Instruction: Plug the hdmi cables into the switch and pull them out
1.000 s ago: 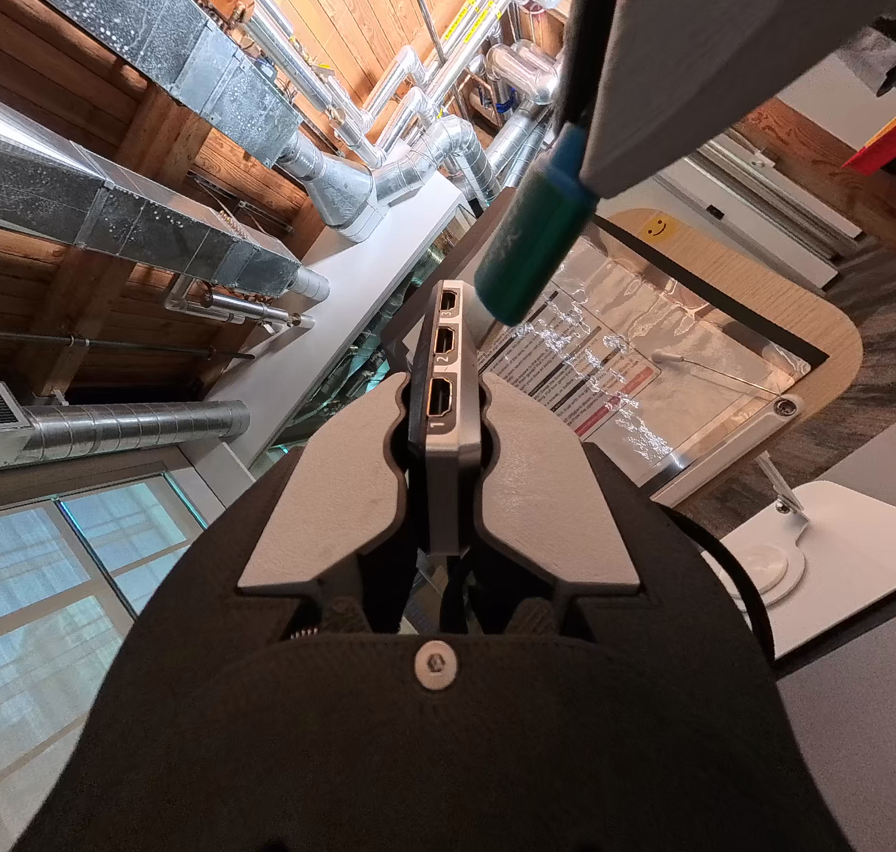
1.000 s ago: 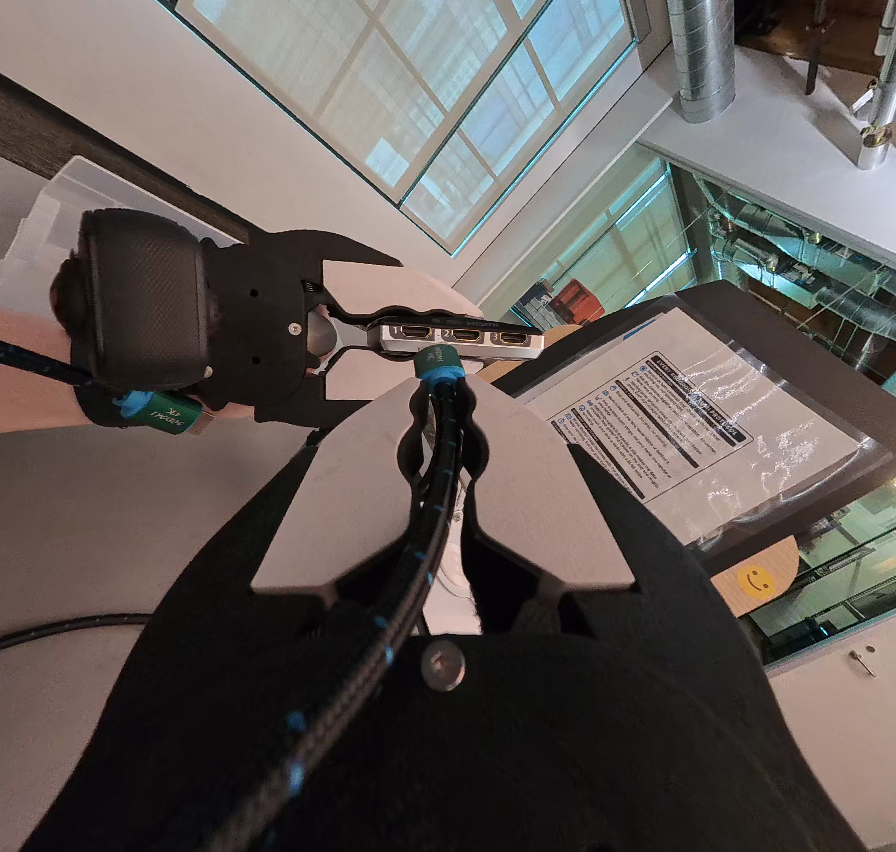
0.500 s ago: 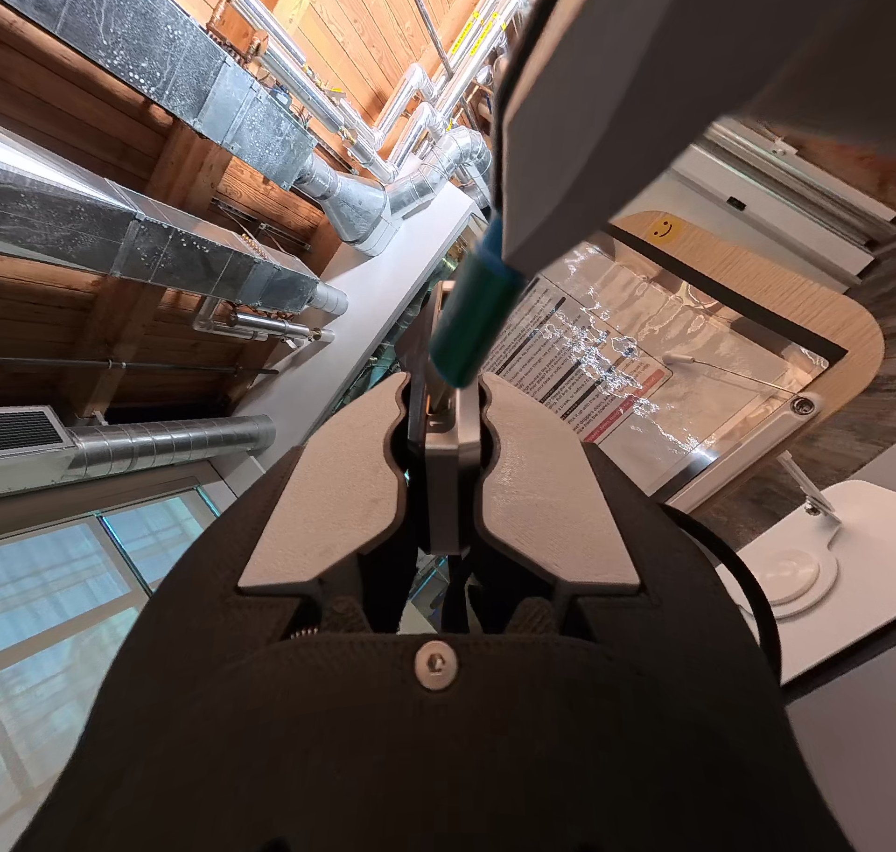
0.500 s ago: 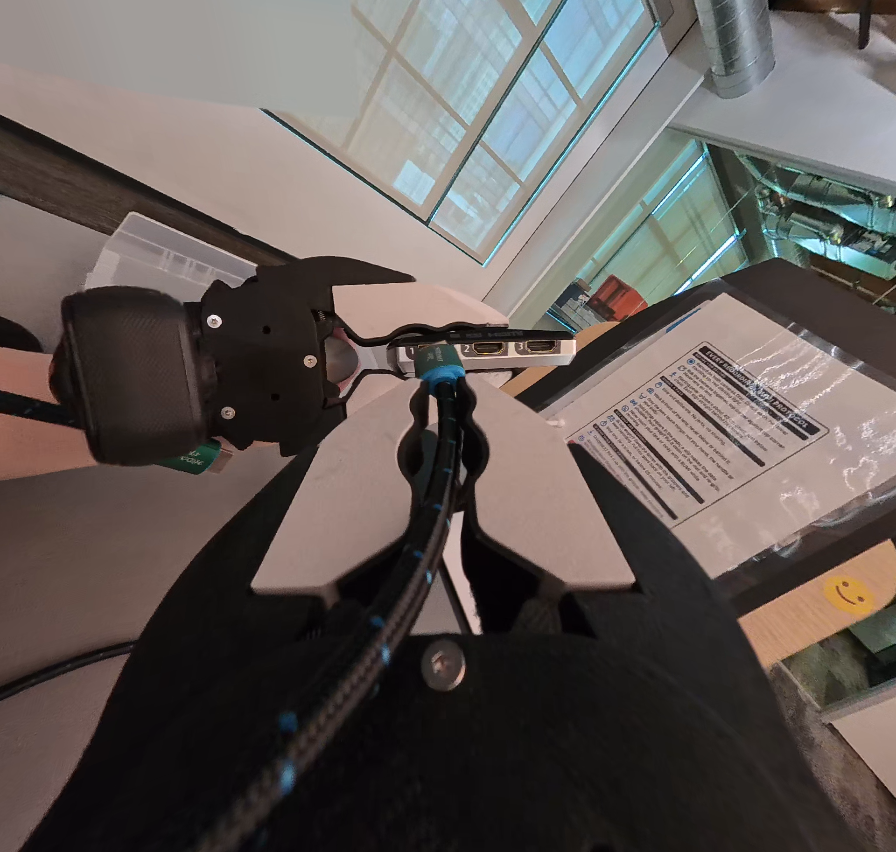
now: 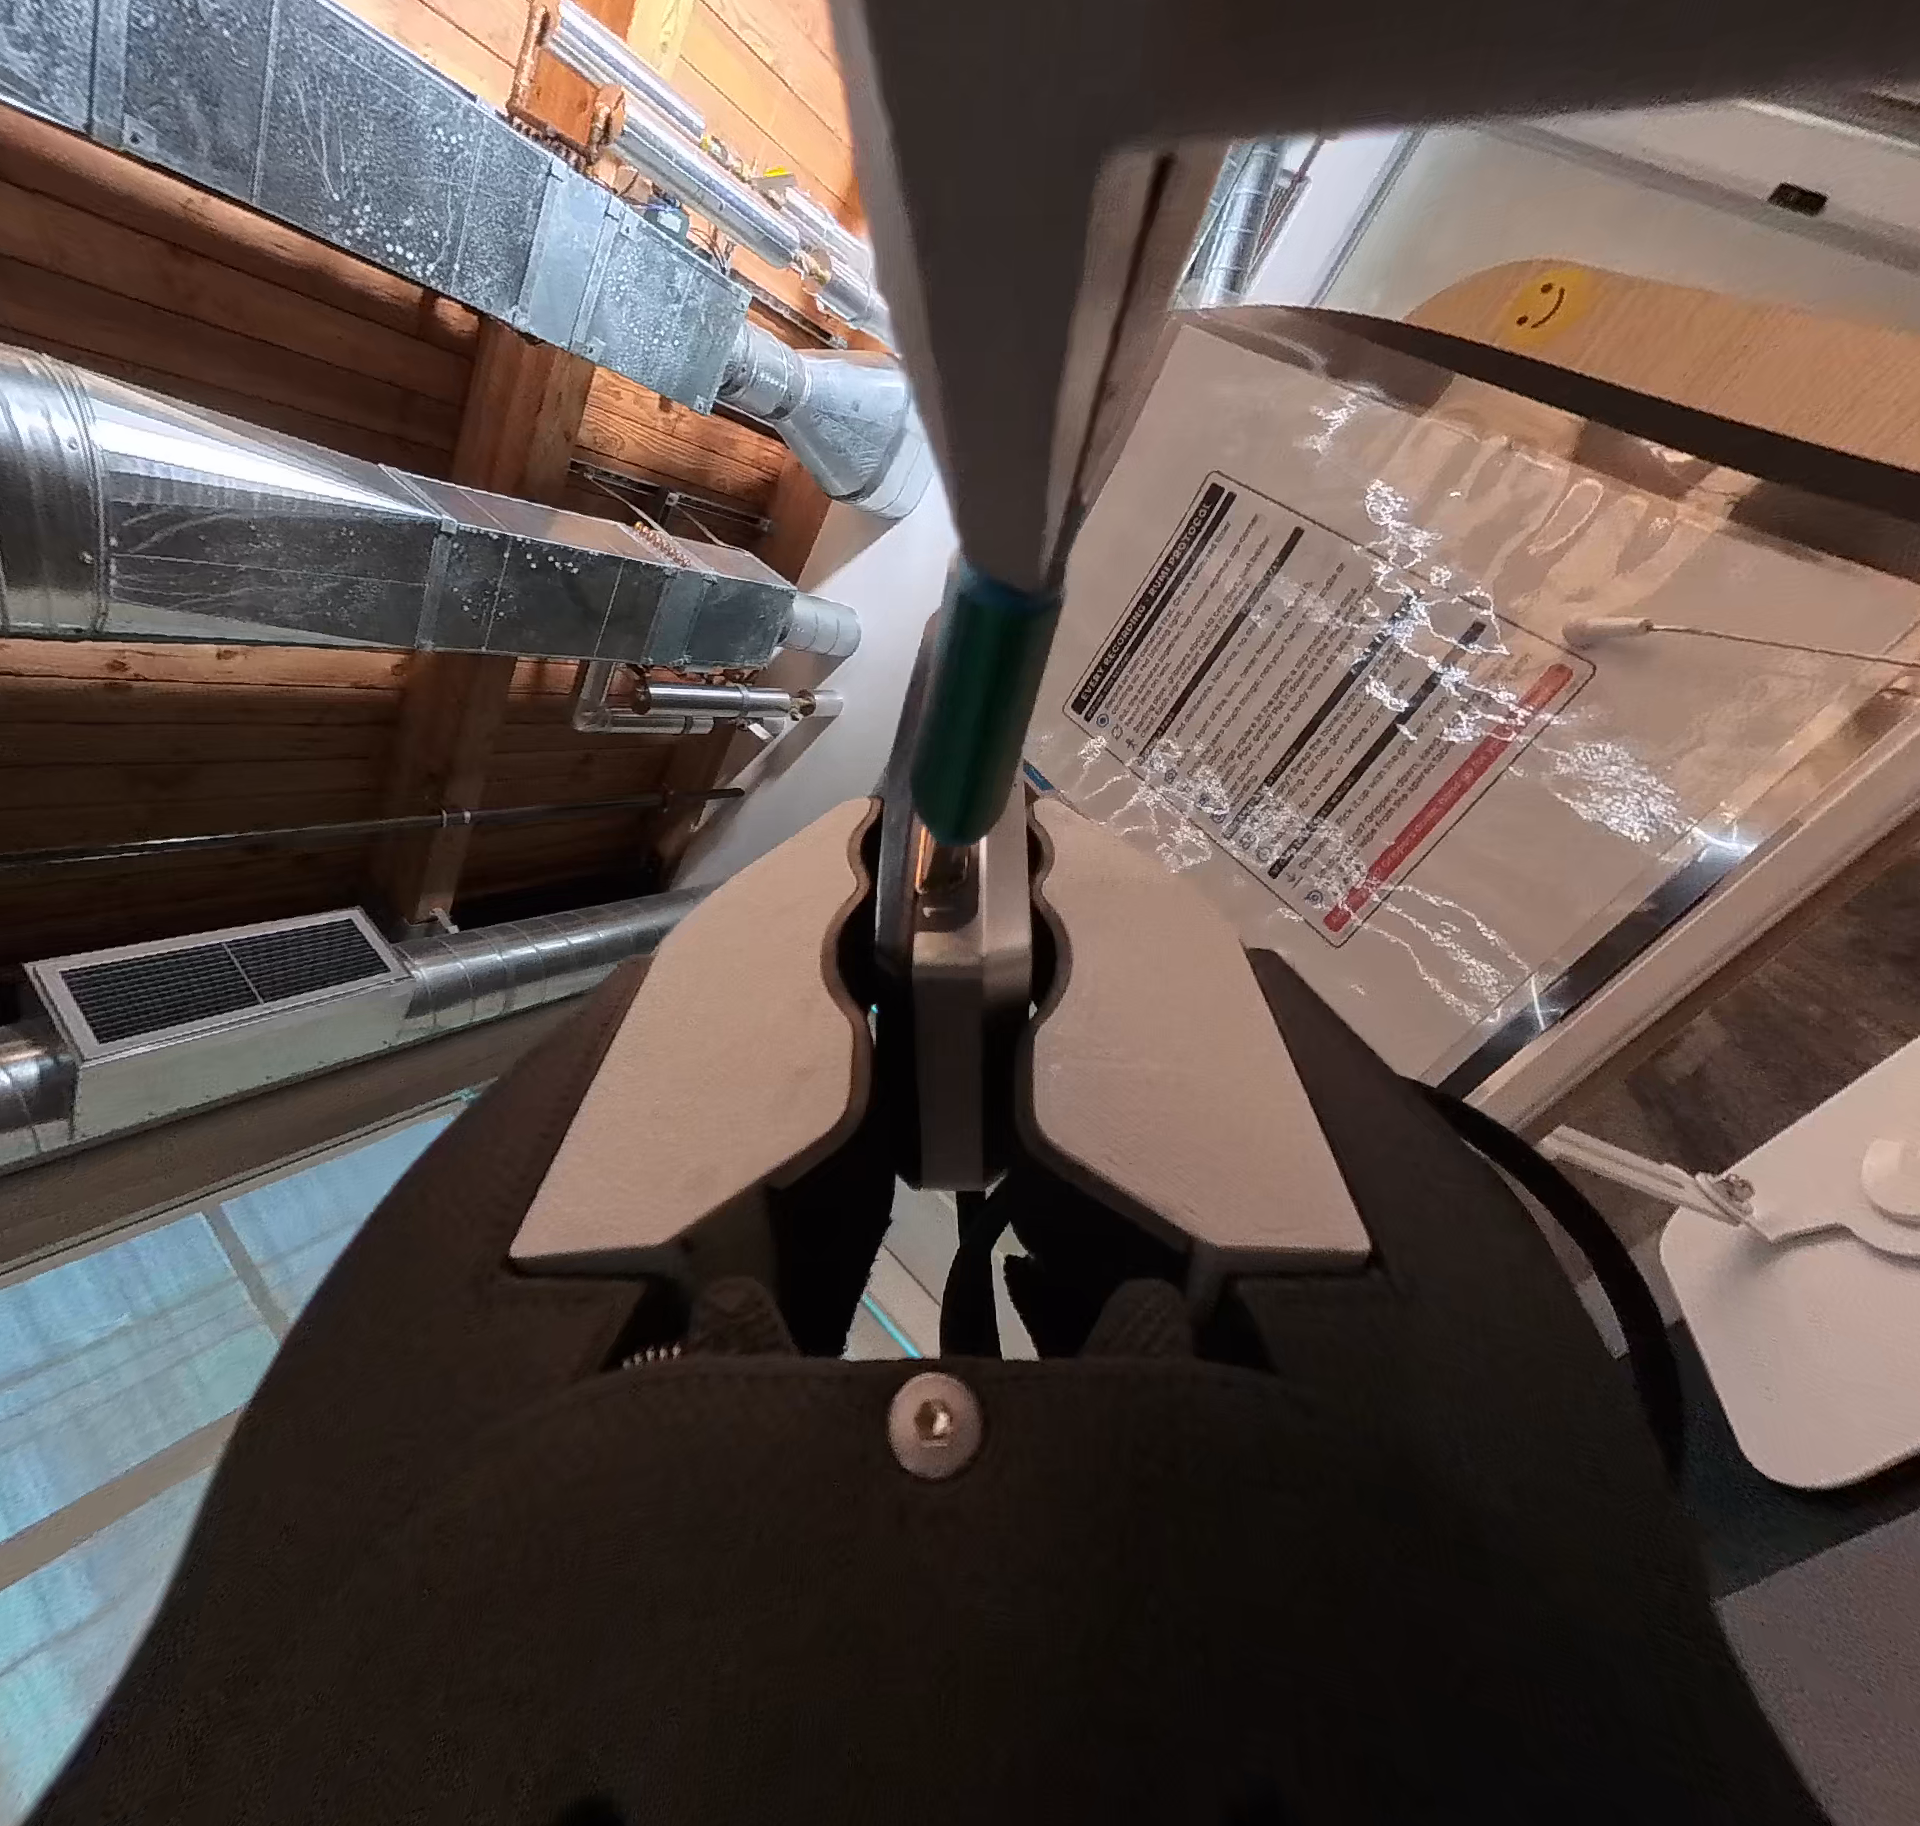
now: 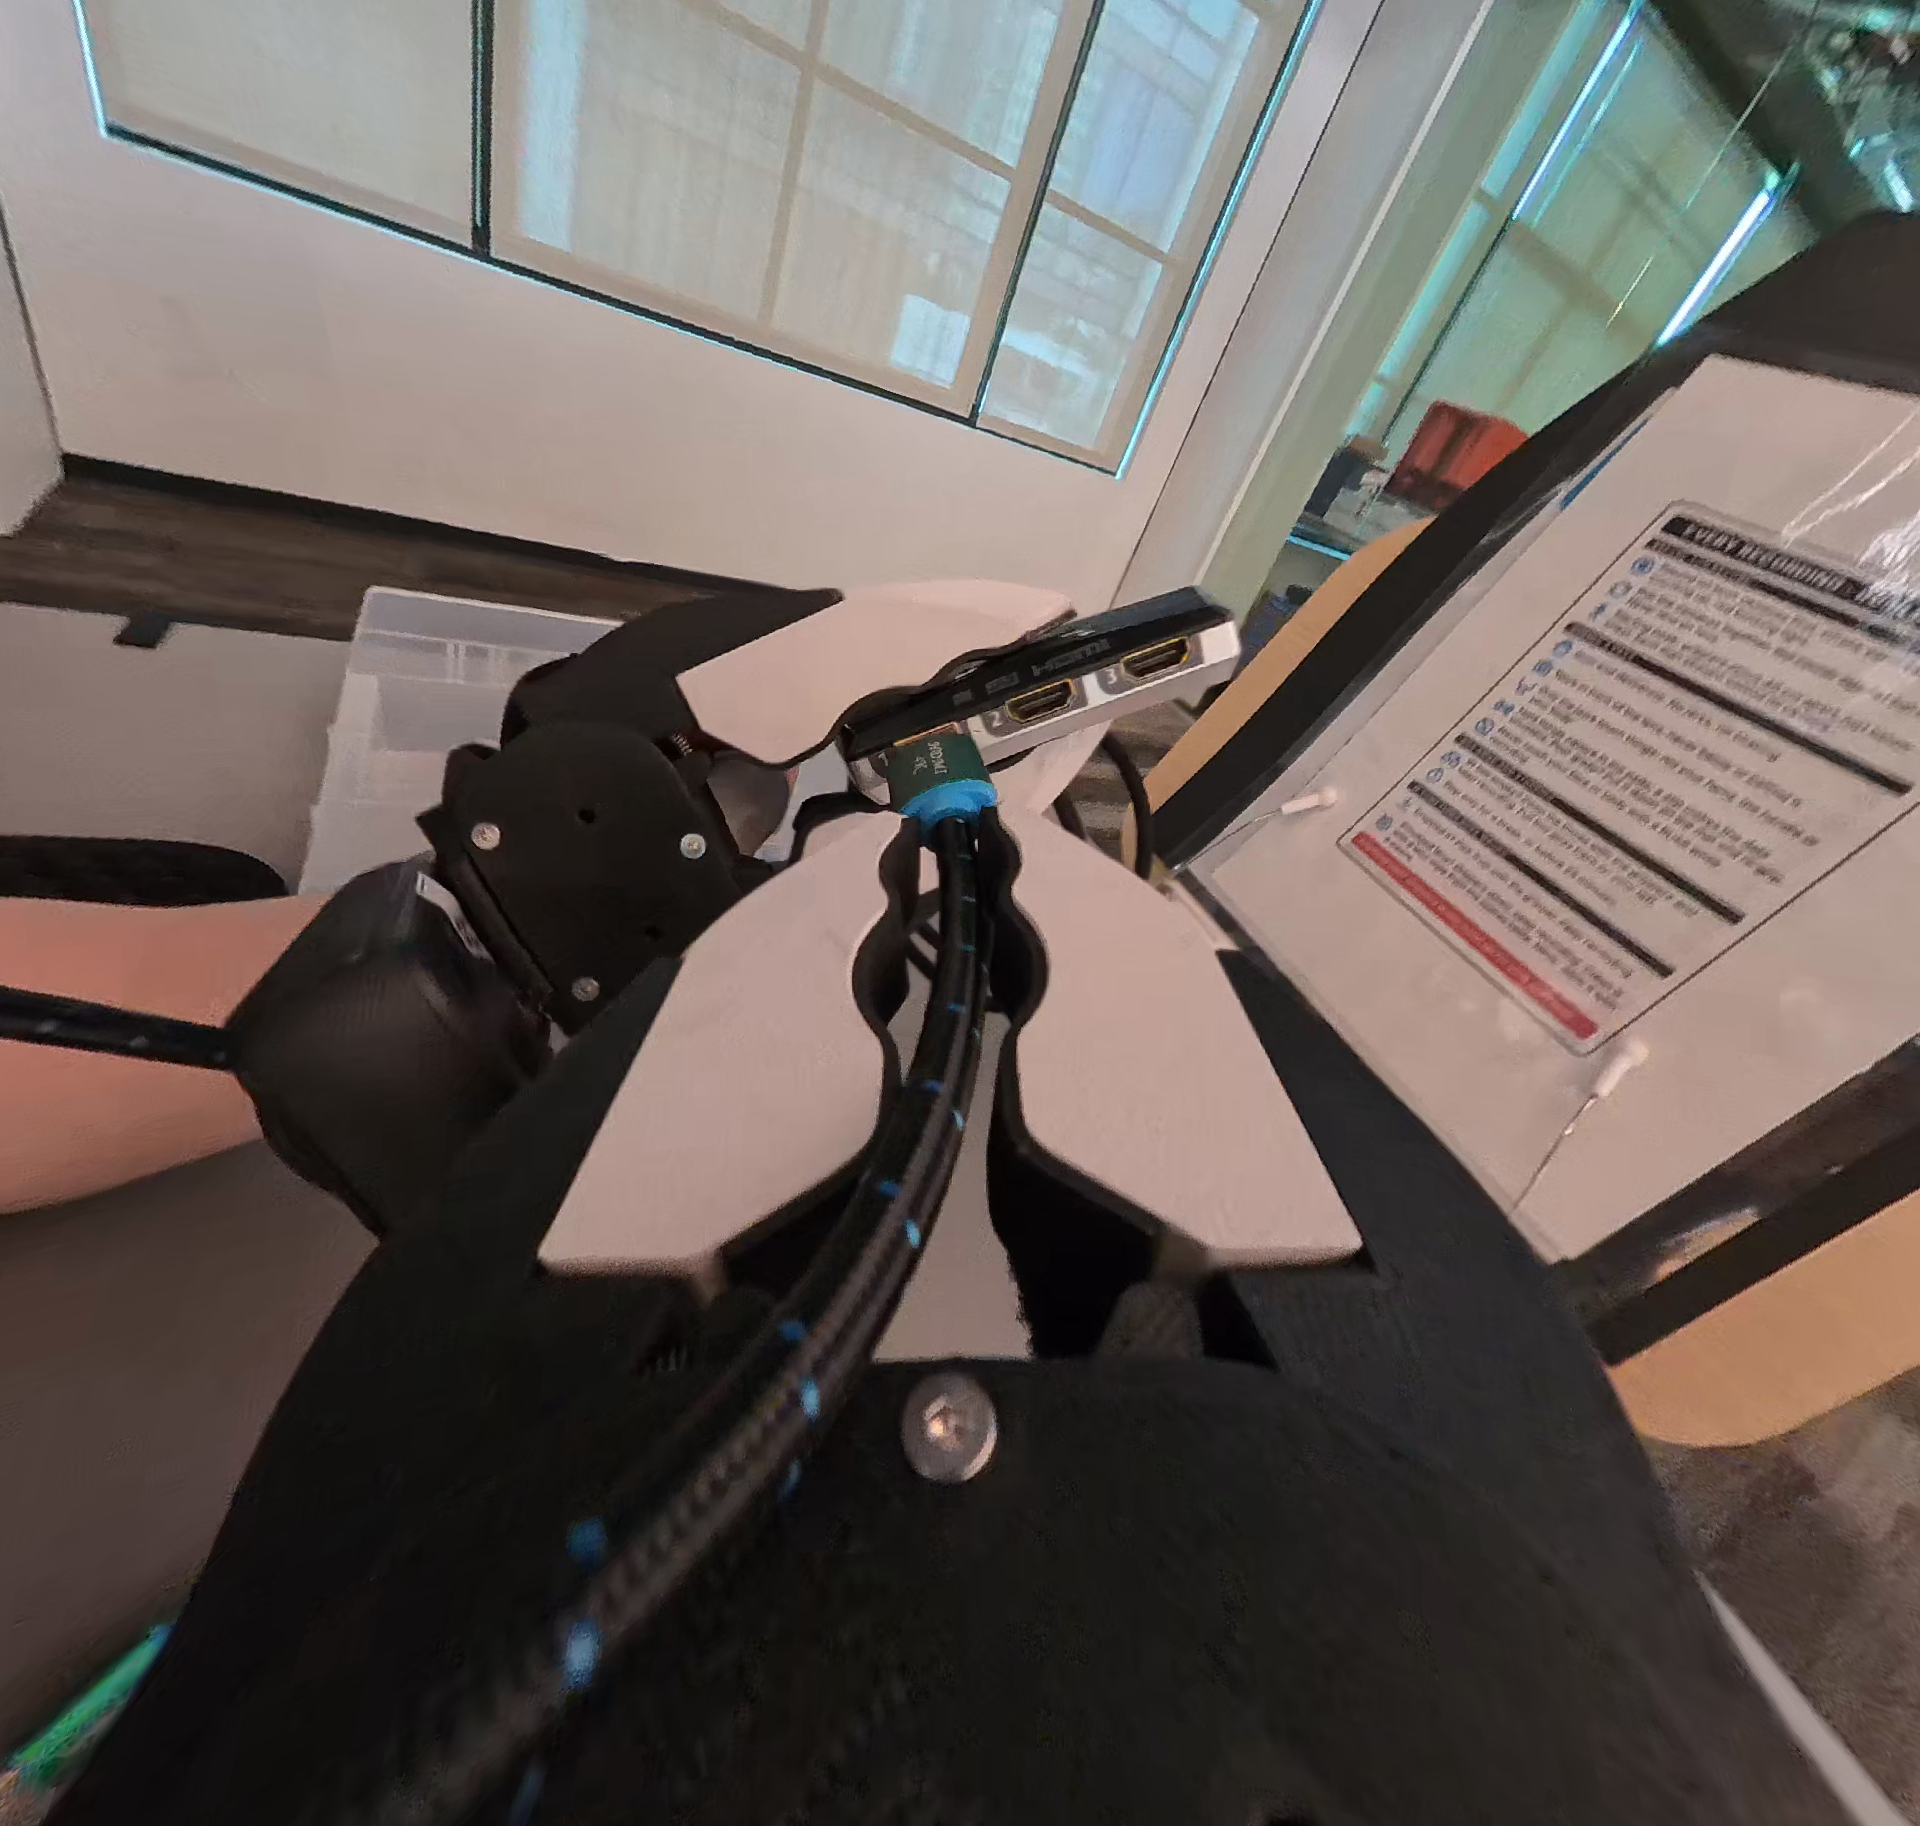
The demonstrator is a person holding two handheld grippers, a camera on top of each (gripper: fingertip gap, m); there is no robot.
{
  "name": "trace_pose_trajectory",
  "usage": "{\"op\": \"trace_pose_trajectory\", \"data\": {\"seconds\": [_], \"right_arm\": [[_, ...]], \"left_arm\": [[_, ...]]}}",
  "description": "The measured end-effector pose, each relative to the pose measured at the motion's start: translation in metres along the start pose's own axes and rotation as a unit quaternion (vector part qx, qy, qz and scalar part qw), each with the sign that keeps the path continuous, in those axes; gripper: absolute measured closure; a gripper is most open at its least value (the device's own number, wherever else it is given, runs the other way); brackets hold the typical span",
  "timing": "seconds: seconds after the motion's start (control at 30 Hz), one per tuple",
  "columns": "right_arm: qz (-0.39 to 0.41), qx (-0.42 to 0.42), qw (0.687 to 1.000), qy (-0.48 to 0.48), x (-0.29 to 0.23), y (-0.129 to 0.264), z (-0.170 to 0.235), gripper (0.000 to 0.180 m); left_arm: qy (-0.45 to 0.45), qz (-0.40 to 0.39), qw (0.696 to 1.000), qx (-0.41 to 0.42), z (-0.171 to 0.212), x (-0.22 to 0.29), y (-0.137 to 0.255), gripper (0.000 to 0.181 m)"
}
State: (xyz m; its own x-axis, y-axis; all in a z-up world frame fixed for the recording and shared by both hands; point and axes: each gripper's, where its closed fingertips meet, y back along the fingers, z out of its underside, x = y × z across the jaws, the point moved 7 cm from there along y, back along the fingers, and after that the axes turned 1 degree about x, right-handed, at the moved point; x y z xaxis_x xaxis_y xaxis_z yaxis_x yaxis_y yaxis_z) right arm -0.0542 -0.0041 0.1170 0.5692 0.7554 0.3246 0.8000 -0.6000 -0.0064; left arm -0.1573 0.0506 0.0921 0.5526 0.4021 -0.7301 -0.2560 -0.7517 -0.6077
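wooden ceiling and silver ducts [image 5: 395,550] fill the background, for both tools are tipped upward. left gripper [image 5: 951,955] clamps the switch [image 5: 951,1028] edge-on, ports facing the other tool so a plug can enter. right gripper [image 6: 948,929] pinches the hdmi cable [image 6: 914,1132] just behind its green plug [image 6: 932,774], which sits at the end port, seemingly partly seated.

- Wood plank ceiling [image 5: 343,405] with timber beams
- Silver sheet-metal ducts [image 5: 395,571] and pipes run under it, with a vent grille [image 5: 218,976]
- Large gridded window [image 6: 727,135] in a white wall [image 6: 312,363], daylight coming through
- Laminated instruction sheet [image 5: 1351,696] on a slanted board
- Clear plastic bin [image 6: 436,696] by the wall
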Motion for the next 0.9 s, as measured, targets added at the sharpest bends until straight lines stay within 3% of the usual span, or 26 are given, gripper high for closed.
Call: {"op": "trace_pose_trajectory", "data": {"seconds": [0.03, 0.3, 0.57, 0.9], "right_arm": [[-0.001, -0.002, 1.000, -0.010, 0.001, 0.000, 0.001, 0.168], [-0.012, -0.022, 0.998, -0.050, 0.001, -0.007, 0.008, 0.168], [0.007, -0.036, 0.999, 0.011, -0.004, -0.008, 0.005, 0.168], [-0.004, -0.029, 0.999, -0.025, 0.009, 0.002, 0.006, 0.168]], "left_arm": [[-0.004, 0.001, 1.000, -0.001, 0.000, 0.001, 0.000, 0.158], [-0.024, 0.034, 0.999, -0.001, 0.001, 0.007, -0.001, 0.159], [-0.006, 0.072, 0.997, 0.013, 0.001, 0.009, -0.001, 0.159], [-0.008, 0.102, 0.994, 0.027, -0.001, 0.015, -0.001, 0.159]]}}
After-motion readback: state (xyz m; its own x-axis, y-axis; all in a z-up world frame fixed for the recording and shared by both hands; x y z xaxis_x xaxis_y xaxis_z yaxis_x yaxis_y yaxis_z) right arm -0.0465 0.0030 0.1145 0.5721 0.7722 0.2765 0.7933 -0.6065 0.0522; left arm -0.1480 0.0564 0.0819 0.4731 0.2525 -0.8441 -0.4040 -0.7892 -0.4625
